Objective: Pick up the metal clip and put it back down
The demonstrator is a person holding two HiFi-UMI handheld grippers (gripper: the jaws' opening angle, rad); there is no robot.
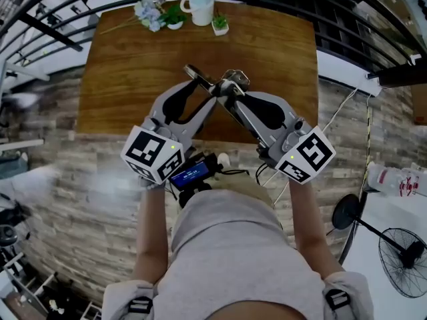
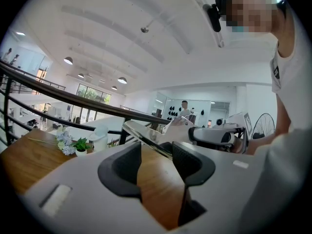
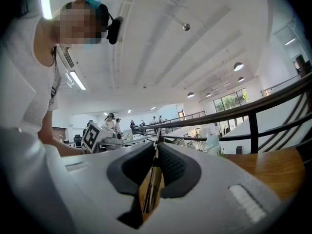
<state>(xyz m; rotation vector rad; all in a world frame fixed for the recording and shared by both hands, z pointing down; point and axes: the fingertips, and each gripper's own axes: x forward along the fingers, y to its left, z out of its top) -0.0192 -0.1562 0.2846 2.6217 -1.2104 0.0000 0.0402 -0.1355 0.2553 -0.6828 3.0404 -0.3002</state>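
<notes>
above the middle of the tabletop [image 1: 120,79], the metal clip [image 1: 199,76] is held clear, pinched in the closed right gripper [image 1: 225,89]; the left gripper [image 1: 207,91] is spread, one clip arm across its tips. the lift seems done; lowering and release are called for next.

At table [image 1: 133,79] far edge, flowers [image 1: 148,13] left, mug [image 1: 200,7] centre, plant [image 1: 219,24] right, metal clip [image 1: 205,79] above mid-table
</notes>
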